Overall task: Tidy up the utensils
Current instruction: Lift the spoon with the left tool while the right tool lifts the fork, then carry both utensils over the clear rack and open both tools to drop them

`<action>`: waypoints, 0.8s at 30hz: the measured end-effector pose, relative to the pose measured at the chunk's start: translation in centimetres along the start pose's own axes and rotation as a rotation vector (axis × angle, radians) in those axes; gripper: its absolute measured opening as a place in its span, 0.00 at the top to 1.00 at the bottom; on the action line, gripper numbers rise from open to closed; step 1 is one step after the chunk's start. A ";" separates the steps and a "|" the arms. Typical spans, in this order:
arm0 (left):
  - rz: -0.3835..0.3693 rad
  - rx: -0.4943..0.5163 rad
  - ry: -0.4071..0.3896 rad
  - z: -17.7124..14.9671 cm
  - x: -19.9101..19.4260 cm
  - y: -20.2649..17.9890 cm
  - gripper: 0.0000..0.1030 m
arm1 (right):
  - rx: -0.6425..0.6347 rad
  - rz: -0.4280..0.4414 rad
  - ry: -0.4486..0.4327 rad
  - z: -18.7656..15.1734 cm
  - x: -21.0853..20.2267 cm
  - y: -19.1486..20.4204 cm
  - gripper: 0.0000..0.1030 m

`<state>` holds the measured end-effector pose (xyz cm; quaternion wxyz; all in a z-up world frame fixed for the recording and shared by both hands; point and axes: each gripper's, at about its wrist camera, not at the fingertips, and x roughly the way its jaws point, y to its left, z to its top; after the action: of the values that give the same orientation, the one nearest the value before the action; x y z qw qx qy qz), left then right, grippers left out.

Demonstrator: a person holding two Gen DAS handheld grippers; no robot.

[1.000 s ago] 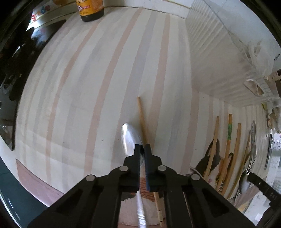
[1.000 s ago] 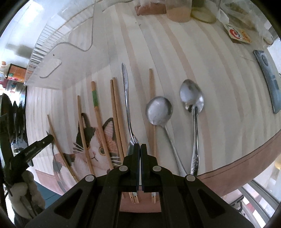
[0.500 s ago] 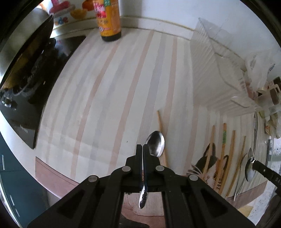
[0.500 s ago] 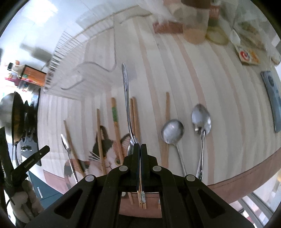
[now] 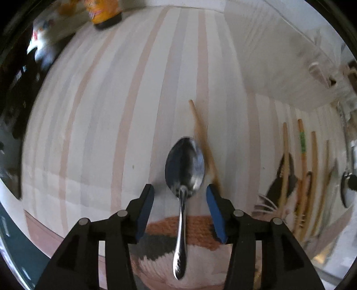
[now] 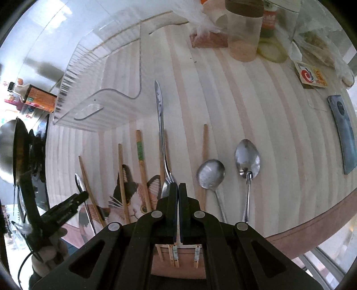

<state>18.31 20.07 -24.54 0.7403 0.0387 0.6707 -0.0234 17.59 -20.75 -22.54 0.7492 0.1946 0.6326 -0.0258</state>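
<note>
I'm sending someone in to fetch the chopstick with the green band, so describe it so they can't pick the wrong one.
Start at the clear ribbed plastic tray on the striped mat. Just in front of its near edge lies a row of wooden chopsticks, over the cat picture. The one you want, the green-banded chopstick, lies second to the left of the long metal utensil; it alone carries a green band, the others are plain wood.

Home kitchen, wok (image 6: 13, 151), sauce bottle (image 5: 104, 11)

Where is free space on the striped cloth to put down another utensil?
Free: the striped cloth left of the small spoon, up to the orange bottle; also between the oval spoon and phone. Crowded: chopsticks over the cat picture.
</note>
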 end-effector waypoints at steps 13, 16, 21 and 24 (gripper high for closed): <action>0.044 0.016 -0.053 1.2 -3.0 -2.2 0.70 | 0.001 -0.018 0.023 -0.4 1.8 0.3 0.99; 0.037 -0.008 -0.089 1.4 -6.8 -0.7 0.70 | 0.002 -0.014 0.007 -0.4 1.4 0.4 0.99; 0.018 -0.023 -0.221 0.7 -14.8 -1.1 0.70 | 0.016 0.016 -0.044 0.0 -0.3 0.6 1.00; -0.007 -0.022 -0.301 2.7 -19.8 -2.9 0.70 | 0.022 0.042 -0.105 0.8 -2.8 0.8 1.00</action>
<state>18.81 16.56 -4.65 0.8327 0.0243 0.5526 -0.0240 18.01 -20.79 -19.58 0.7794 0.2145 0.5880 -0.0275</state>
